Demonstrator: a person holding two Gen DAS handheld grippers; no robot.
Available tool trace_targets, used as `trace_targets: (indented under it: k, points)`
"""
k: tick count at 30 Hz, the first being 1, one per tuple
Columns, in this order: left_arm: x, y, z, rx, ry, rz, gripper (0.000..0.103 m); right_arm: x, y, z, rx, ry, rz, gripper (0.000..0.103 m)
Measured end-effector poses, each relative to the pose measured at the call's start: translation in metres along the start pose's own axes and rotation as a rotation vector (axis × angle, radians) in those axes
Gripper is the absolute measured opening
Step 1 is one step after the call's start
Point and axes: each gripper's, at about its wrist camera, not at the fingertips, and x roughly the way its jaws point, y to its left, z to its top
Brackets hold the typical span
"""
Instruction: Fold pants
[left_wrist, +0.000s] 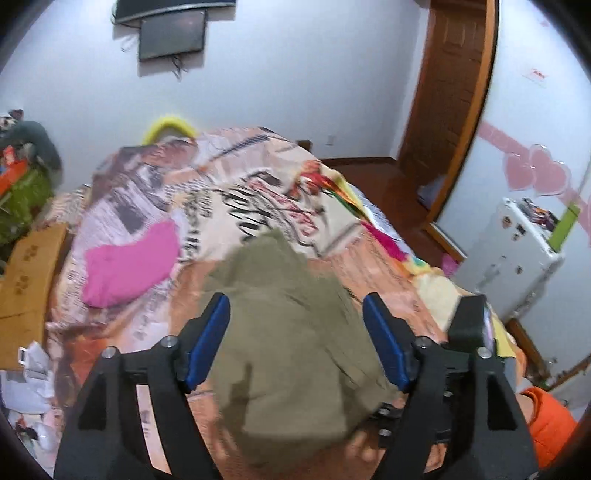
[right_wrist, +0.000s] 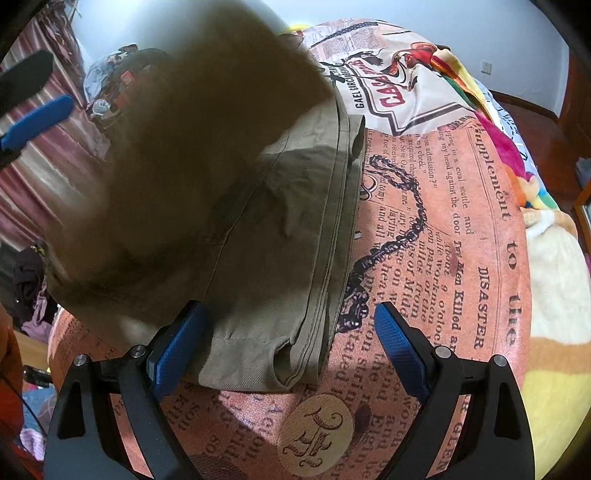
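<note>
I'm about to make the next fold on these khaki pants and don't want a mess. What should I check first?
1. Left gripper open: ok.
2. Right gripper open: ok.
3. Pants lying on the bedspread: ok, lower layers flat, edges stacked.
4. Upper part of the pants settled: cannot tell, blurred in both views.
5. Pink garment apart from the pants: ok.
6. Right gripper aligned with the cloth: not ok, only its left finger is over the pants.

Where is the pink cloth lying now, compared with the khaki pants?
In the left wrist view, the pink cloth lies on the printed bedspread, left of the khaki pants and apart from them, toward the bed's left edge.
</note>
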Motion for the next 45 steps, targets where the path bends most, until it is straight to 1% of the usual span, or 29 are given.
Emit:
trace_targets:
  k: [3,7,8,11,12,15,18,19,21,23,24,25,26,27,28,29,34,37,45]
  points:
    - [0.009,0.020,0.008,-0.017,0.002,0.075,0.078,0.000,0.000,0.000,0.003,-0.002,0.001,0.091]
    - [0.033,0.047,0.017,-0.029,0.040,0.131,0.087,0.000,0.000,-0.001,0.007,-0.003,0.002,0.091]
    - [0.042,0.054,0.019,-0.031,0.055,0.142,0.088,0.000,0.001,-0.001,0.007,-0.003,0.001,0.091]
    - [0.076,0.076,0.026,-0.035,0.139,0.158,0.088,0.000,0.000,-0.001,0.007,-0.004,0.000,0.091]
    - [0.093,0.086,0.028,-0.051,0.181,0.169,0.088,0.000,0.000,-0.001,0.008,-0.004,0.001,0.091]
    - [0.130,0.103,0.029,-0.074,0.267,0.180,0.088,-0.001,0.000,-0.001,0.009,-0.004,0.003,0.091]
    - [0.159,0.107,0.025,-0.052,0.317,0.220,0.088,-0.001,0.000,-0.001,0.015,-0.006,0.007,0.091]
    - [0.174,0.106,0.022,-0.038,0.348,0.238,0.088,-0.001,0.000,-0.001,0.016,-0.007,0.009,0.091]
    - [0.193,0.103,0.016,-0.014,0.393,0.245,0.088,-0.001,-0.002,-0.002,0.022,-0.012,0.019,0.091]
    - [0.216,0.097,0.007,0.033,0.451,0.253,0.089,-0.001,-0.005,-0.002,0.036,-0.017,0.028,0.091]
    - [0.228,0.094,-0.001,0.071,0.478,0.271,0.089,-0.001,-0.006,-0.002,0.041,-0.018,0.031,0.091]
    - [0.232,0.092,-0.004,0.100,0.481,0.290,0.094,-0.002,-0.007,-0.002,0.050,-0.021,0.032,0.091]
    - [0.234,0.090,-0.008,0.131,0.471,0.314,0.101,-0.002,-0.008,-0.002,0.058,-0.022,0.031,0.091]
    - [0.234,0.089,-0.010,0.151,0.453,0.339,0.103,-0.002,-0.009,-0.002,0.062,-0.022,0.030,0.091]
    - [0.232,0.089,-0.013,0.165,0.440,0.349,0.103,-0.003,-0.010,-0.001,0.067,-0.023,0.028,0.091]
    - [0.231,0.089,-0.015,0.169,0.444,0.348,0.103,-0.004,-0.012,-0.002,0.072,-0.025,0.027,0.091]
    - [0.217,0.101,-0.027,0.129,0.463,0.354,0.103,-0.011,-0.014,-0.004,0.082,-0.035,0.011,0.091]
    - [0.209,0.107,-0.030,0.116,0.464,0.364,0.103,-0.019,-0.014,-0.006,0.070,-0.067,-0.035,0.091]
    - [0.176,0.116,-0.046,0.105,0.454,0.422,0.103,-0.042,-0.028,-0.015,0.123,-0.114,-0.072,0.091]
